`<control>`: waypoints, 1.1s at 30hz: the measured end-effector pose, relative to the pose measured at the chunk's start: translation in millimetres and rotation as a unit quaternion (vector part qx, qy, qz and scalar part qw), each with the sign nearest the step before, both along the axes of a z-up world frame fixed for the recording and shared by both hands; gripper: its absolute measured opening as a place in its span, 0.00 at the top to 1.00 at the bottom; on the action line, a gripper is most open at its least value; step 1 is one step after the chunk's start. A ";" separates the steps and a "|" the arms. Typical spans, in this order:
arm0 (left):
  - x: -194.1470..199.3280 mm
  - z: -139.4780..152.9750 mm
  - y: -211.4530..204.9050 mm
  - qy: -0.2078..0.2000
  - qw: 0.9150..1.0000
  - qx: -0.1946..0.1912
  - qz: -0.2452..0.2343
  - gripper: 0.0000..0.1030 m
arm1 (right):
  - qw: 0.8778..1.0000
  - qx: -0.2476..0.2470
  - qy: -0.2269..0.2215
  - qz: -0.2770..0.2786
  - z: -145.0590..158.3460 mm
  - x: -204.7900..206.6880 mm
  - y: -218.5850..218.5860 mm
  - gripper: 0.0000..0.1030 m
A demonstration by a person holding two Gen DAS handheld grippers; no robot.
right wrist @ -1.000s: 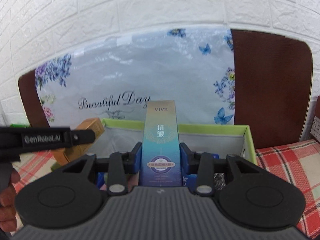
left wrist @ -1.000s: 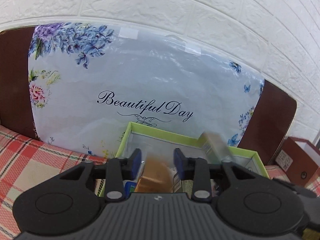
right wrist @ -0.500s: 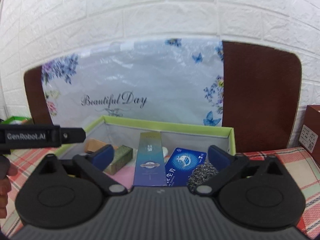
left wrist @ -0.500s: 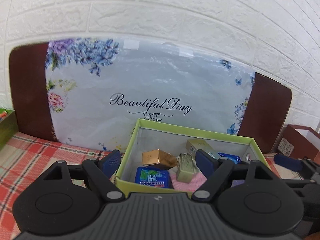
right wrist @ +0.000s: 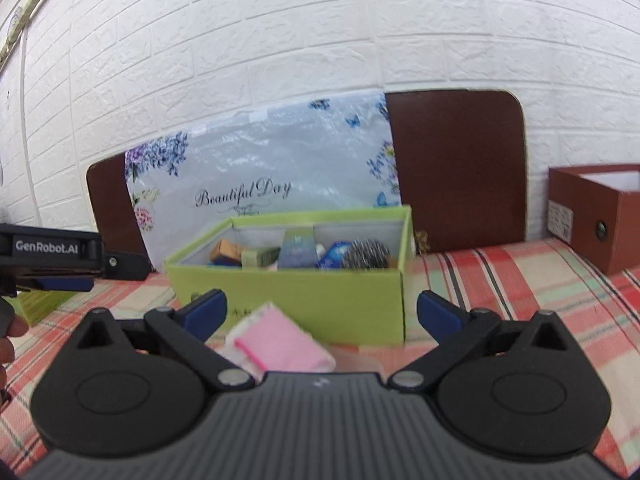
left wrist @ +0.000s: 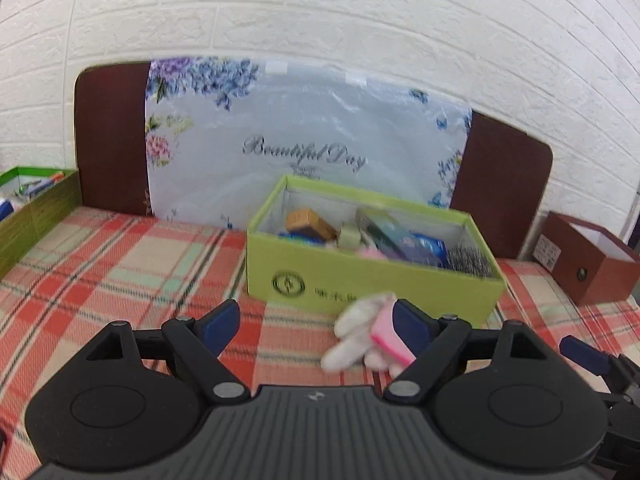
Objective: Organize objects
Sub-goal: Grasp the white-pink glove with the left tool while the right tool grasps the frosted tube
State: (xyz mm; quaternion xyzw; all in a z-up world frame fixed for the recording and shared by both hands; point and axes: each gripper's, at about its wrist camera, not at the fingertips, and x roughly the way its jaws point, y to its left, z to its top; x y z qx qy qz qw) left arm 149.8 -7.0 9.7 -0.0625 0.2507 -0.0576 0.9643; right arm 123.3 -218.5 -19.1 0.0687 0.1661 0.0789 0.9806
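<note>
A lime green box [left wrist: 372, 276] stands on the plaid tablecloth and also shows in the right wrist view [right wrist: 304, 296]. It holds a tan carton [left wrist: 310, 222], a tall blue-teal carton [right wrist: 298, 246], a blue packet [left wrist: 430, 246], a steel scourer [right wrist: 366, 254] and other small items. A pink and white packet [left wrist: 370, 342] lies on the cloth in front of the box, beside my left gripper's right finger; it also shows in the right wrist view [right wrist: 276, 344]. My left gripper [left wrist: 316, 326] is open and empty. My right gripper [right wrist: 320, 314] is open and empty, above the packet.
A floral "Beautiful Day" board [left wrist: 304, 140] leans on the white brick wall behind the box. A dark green box [left wrist: 36, 212] with items stands at the left. A brown box [right wrist: 596, 216] stands at the right. The left gripper's side [right wrist: 52, 256] shows in the right wrist view.
Both grippers opened and dropped their cartons into the green box, then pulled back and away from it. The pink and white packet on the cloth came into view.
</note>
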 end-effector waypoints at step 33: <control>29.3 -55.1 -40.3 0.070 0.987 0.015 -0.144 0.89 | 0.991 -0.085 0.091 -0.047 -55.8 -41.2 -15.5 0.00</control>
